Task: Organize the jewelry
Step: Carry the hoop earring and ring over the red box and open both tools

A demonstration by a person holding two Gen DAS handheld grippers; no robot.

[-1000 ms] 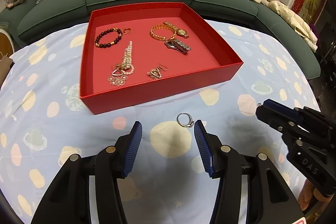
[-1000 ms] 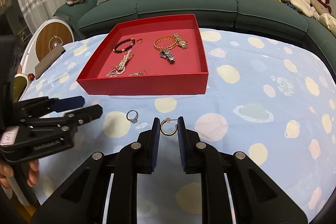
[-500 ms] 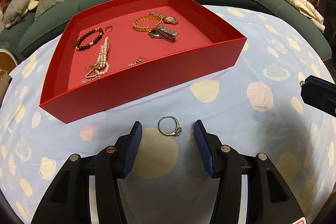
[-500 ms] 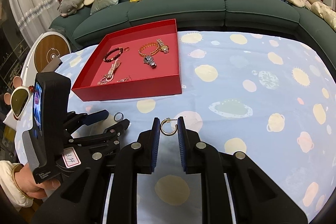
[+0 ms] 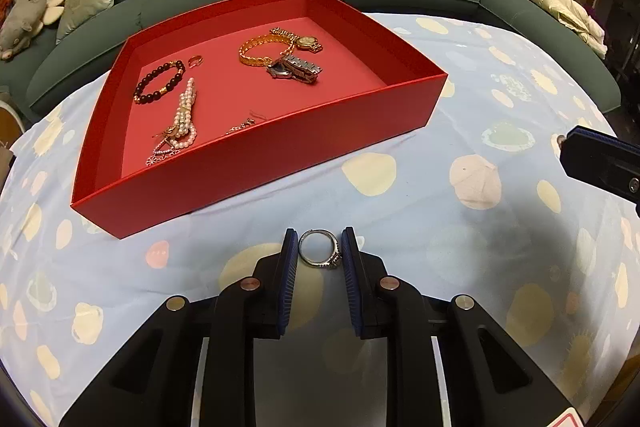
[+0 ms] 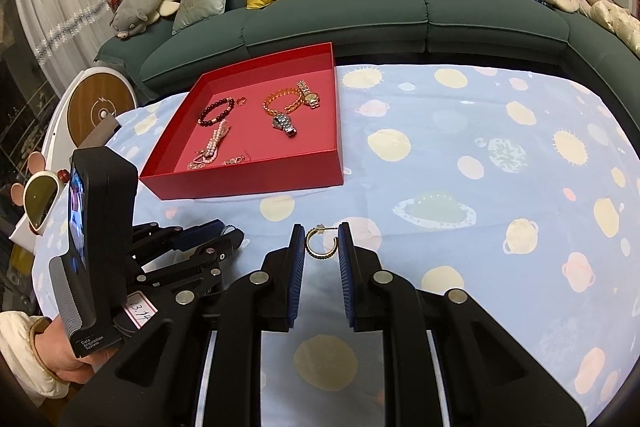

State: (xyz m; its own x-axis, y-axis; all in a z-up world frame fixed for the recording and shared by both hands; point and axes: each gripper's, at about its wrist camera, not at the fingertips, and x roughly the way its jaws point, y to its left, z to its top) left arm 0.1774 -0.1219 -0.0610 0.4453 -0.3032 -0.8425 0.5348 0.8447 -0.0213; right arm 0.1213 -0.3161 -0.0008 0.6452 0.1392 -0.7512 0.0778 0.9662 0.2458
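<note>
My left gripper is shut on a silver ring with a stone, low over the spotted blue cloth, just in front of the red tray. My right gripper is shut on a gold hoop earring and holds it above the cloth, to the right of the left gripper. The red tray holds a dark bead bracelet, a pearl strand, a gold chain bracelet, two watches, a small ring and an earring.
A green sofa with cushions and plush toys curves behind the table. A round white and wood device stands at the left table edge. Sunglasses lie at the far left. The right gripper's tip shows at the left wrist view's right edge.
My left gripper has come down to the silver ring and shut on it. The right gripper has stayed shut on the gold hoop earring and lifted back a little.
</note>
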